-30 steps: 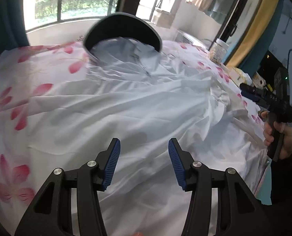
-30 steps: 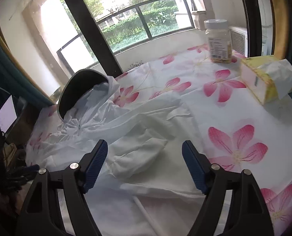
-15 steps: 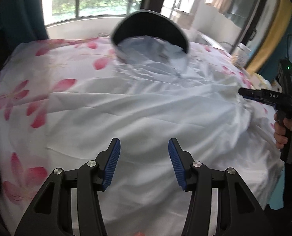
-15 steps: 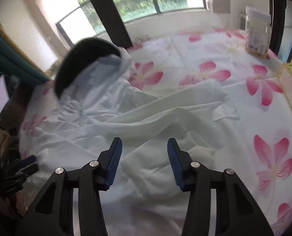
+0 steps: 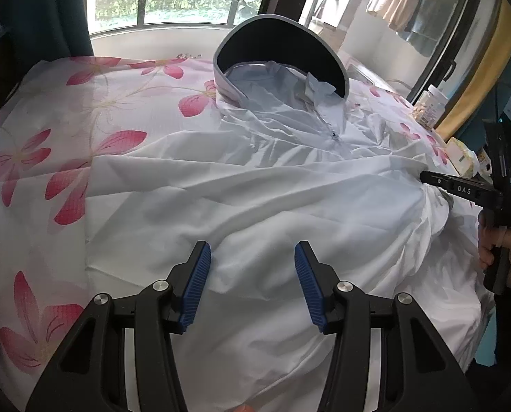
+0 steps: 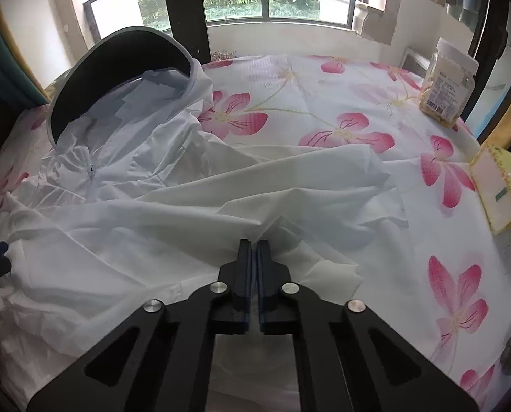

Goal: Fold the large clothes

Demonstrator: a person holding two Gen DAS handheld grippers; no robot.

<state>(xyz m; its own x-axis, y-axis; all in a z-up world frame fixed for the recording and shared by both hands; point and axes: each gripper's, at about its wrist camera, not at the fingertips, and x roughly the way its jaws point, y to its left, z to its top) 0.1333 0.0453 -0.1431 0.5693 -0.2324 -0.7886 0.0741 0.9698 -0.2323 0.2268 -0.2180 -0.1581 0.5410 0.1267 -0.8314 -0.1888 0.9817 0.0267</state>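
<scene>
here the right gripper (image 6: 254, 242) has just been closing and its blue-padded jaws now stand pressed together, pinching a fold of the thin white hooded jacket with the dark-lined visor brim (image 6: 159, 213). the left gripper (image 5: 252, 257) hangs with its jaws parted about halfway, nothing between them, just above the jacket's lower body. the one jacket lies spread on the white tablecloth printed with pink flowers (image 6: 341, 110), its long axis running from the near edge to the hood (image 5: 279, 51), which points toward the window. a sleeve lies folded across the chest. near the table's right edge stand one clear plastic jar with a white lid (image 6: 449, 84) and one yellow tissue pack (image 6: 497, 190).
</scene>
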